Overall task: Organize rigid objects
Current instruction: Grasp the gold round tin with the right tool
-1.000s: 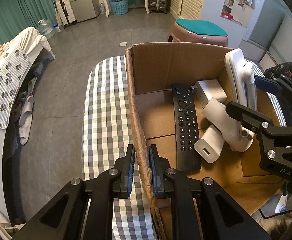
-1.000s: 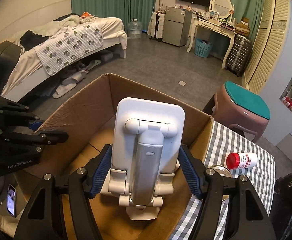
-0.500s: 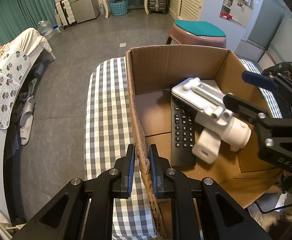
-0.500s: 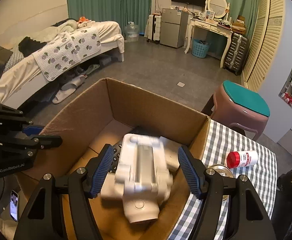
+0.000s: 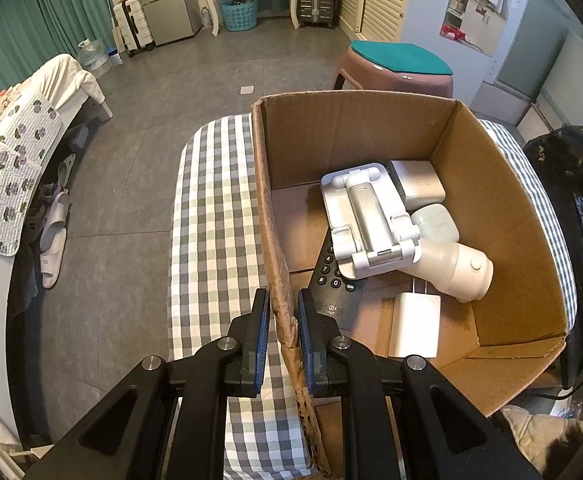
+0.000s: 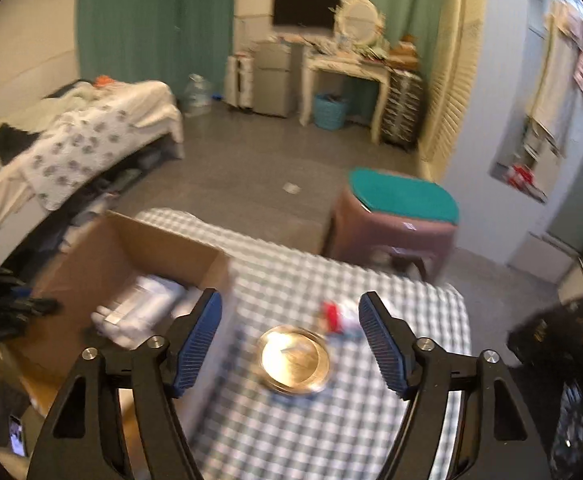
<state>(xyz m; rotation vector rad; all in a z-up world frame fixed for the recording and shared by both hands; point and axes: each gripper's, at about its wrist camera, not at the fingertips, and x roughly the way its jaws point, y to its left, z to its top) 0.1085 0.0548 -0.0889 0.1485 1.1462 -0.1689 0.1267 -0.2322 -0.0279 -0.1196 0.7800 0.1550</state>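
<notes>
Now that the white phone stand [image 5: 367, 216] has dropped flat into the cardboard box [image 5: 491, 216] across the remote [image 5: 333, 280], our right gripper [image 6: 290, 338], jaws just widened and empty, faces the round tin [image 6: 294, 360] and red-capped bottle [image 6: 337, 316] next; our left gripper [image 5: 283, 344] pinches the box wall.

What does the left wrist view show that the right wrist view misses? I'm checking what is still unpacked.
Only the left wrist view shows the remote and charger inside the box, with the left gripper shut on its wall. Only the right wrist view shows a metal dish and a blurred red-capped bottle on the table, and the open right gripper. Both show the box and white stand.
</notes>
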